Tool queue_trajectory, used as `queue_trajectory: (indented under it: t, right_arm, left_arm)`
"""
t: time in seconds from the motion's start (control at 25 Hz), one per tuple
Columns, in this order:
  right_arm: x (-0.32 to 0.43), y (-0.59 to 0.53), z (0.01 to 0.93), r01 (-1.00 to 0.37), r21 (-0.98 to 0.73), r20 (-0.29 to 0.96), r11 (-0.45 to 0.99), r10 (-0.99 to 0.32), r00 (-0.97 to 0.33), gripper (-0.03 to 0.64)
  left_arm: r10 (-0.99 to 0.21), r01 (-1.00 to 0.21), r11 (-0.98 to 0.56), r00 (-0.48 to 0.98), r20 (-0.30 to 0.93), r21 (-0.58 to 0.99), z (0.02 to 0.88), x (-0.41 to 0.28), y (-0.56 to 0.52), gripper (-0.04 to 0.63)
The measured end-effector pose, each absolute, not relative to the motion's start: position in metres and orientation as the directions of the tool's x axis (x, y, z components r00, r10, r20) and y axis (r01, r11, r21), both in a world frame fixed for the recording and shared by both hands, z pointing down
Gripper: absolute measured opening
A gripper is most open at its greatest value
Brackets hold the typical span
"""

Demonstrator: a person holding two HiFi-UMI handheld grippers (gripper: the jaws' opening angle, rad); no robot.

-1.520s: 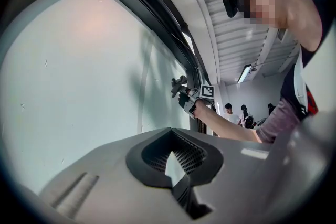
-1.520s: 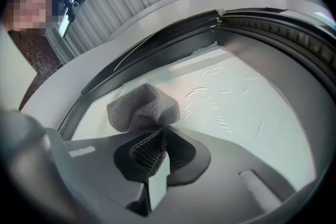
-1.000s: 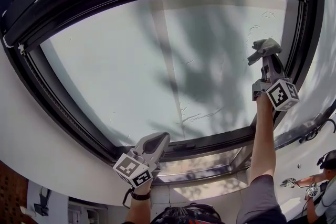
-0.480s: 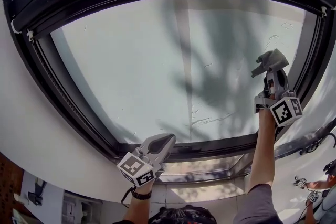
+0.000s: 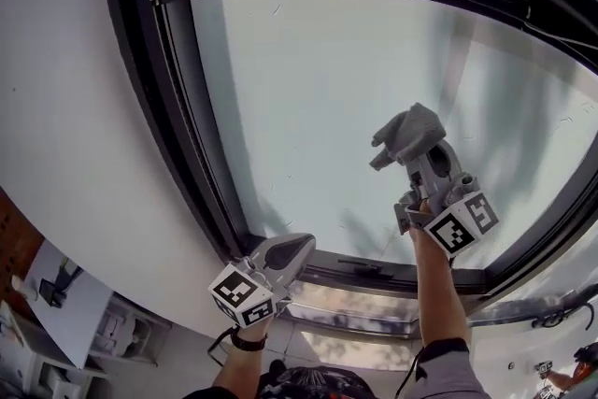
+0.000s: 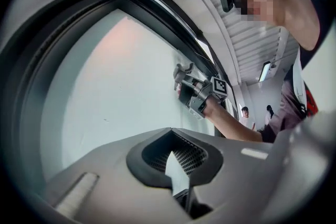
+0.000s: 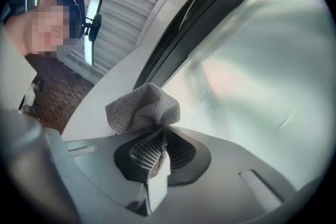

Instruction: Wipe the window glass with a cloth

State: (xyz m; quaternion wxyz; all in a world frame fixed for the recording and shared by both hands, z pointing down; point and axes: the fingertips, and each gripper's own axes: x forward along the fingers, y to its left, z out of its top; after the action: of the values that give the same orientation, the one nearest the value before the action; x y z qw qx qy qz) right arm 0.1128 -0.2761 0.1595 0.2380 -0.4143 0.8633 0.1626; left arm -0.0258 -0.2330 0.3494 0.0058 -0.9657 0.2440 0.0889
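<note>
- The right gripper (image 5: 418, 165) has its fingers clamped on the cloth (image 5: 409, 134). In the right gripper view a pinch of the grey weave sits between the pads, and the rest bunches out just past the fingertips.
- The cloth is a crumpled wad, not a strip. What length it has runs on from the jaws, so it leads the fingers toward the window glass (image 5: 318, 89).
- In the head view the wad lies over the lower right part of the pane. It looks pressed against the glass, or nearly so, but no view shows whether it actually touches.
- The left gripper (image 5: 297, 248) has its fingers together with nothing between them. It hangs low by the bottom rail of the black frame (image 5: 192, 154), well apart from the cloth. The right hand is the working one, and the left looks idle.
- The pane is pale and hazy, with a few fine streaks, and it looks smooth and hard. I judge the cloth will slide easily if kept flat against it.
- Most of the bare glass lies ahead of the right fingertips and off to their left, as far as the frame's upright side. Behind them, toward the wrist, the bottom rail is near.
- The next stroke therefore likely goes left or up. The thing to watch is that the jaw tips do not reach the pane before the cloth does.
</note>
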Motion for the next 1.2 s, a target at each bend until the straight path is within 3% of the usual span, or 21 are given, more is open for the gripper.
queue_trajectory:
  t: [0.2, 0.56, 0.84, 1.2]
  right_arm:
    - [-0.021, -0.321, 0.181, -0.629, 0.093, -0.457, 0.771, -0.528, -0.716, 0.015]
    - [-0.174, -0.370, 0.198, -0.484, 0.016, -0.382, 0.875, -0.442, -0.812, 0.015]
    - [-0.192, -0.380, 0.209, -0.466, -0.018, -0.368, 0.884, -0.440, -0.819, 0.015]
    - [-0.151, -0.370, 0.211, -0.519, -0.025, -0.380, 0.854, -0.488, -0.786, 0.015]
  left_arm:
    - [-0.581, -0.585, -0.809, 0.785, -0.215, 0.054, 0.352, -0.090, -0.240, 0.000]
    - [-0.741, -0.741, -0.664, 0.636, -0.217, 0.098, 0.359, -0.203, -0.235, 0.000]
    - [-0.766, -0.764, -0.636, 0.607, -0.211, 0.107, 0.357, -0.226, -0.234, 0.000]
    - [-0.685, -0.682, -0.724, 0.695, -0.219, 0.102, 0.360, -0.189, -0.243, 0.000]
